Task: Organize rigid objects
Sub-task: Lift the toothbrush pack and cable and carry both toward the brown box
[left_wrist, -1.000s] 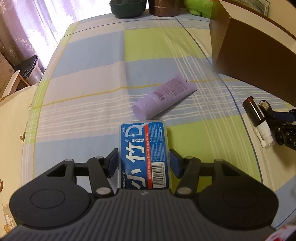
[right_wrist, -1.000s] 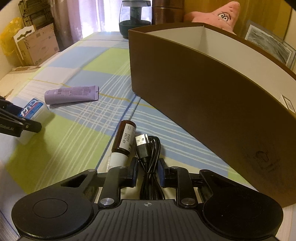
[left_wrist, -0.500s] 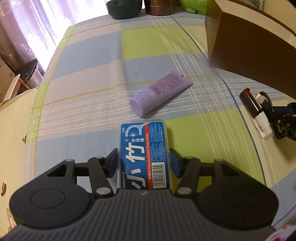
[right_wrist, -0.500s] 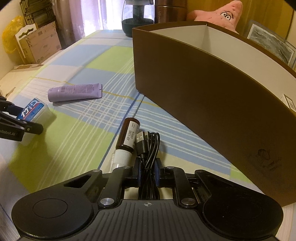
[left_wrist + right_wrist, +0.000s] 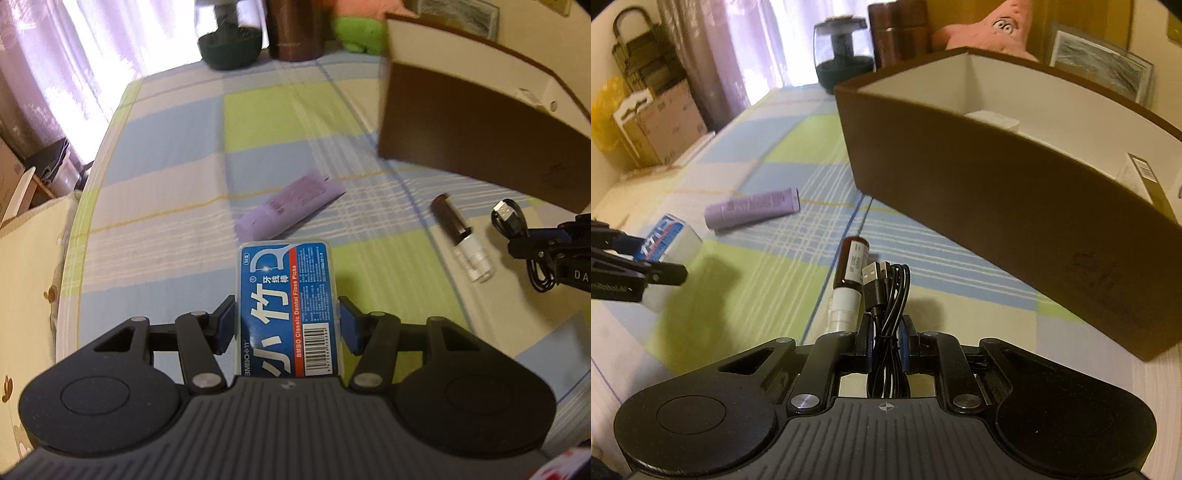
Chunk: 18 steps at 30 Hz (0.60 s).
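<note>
Two grippers, each clamped on an item above the checked bedspread.

Left gripper: blue pads pressed on both long sides of the blue floss-pick box, label up, lifted clear of the cloth. Right gripper: jaws nearly closed, pinching the coiled black USB cable, plug end pointing far. Just left of the cable lies the small brown bottle, white cap nearest. Farther left, the purple tube lies flat. Far right stands the brown open box, some cartons inside.
</note>
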Each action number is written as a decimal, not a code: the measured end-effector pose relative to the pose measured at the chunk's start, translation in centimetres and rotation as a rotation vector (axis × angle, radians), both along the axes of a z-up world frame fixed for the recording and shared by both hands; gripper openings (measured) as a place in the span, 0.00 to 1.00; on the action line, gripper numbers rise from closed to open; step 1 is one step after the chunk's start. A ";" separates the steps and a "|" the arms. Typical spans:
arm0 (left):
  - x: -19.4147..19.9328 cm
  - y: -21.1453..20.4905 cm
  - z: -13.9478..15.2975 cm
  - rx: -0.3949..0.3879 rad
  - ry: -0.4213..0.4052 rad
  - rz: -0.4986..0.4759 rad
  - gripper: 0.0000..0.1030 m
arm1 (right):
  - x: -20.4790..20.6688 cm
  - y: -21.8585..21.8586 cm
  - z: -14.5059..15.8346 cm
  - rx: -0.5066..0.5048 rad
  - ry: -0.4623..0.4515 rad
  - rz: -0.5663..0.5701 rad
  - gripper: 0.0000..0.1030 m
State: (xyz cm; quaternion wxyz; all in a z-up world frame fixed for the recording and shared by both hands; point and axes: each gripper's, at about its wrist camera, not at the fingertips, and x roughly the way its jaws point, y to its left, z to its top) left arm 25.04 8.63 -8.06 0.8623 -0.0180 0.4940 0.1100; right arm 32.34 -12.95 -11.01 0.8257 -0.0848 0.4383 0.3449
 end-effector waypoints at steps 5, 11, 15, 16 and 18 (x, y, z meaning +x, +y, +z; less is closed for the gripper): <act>0.6 -1.8 2.0 -0.005 -0.045 -0.055 0.51 | -0.6 -1.3 2.2 0.064 -0.006 -0.036 0.10; 2.0 -4.3 4.1 -0.016 -0.102 -0.136 0.51 | -0.9 -3.3 4.8 0.131 -0.015 -0.094 0.10; 3.4 -5.9 5.3 -0.021 -0.134 -0.184 0.51 | -0.5 -5.0 6.2 0.177 -0.013 -0.146 0.10; 3.8 -6.3 5.7 -0.022 -0.143 -0.197 0.51 | -0.4 -5.5 6.7 0.189 -0.014 -0.161 0.10; 4.4 -6.8 6.3 -0.022 -0.162 -0.220 0.51 | -0.1 -6.5 7.5 0.210 -0.013 -0.183 0.10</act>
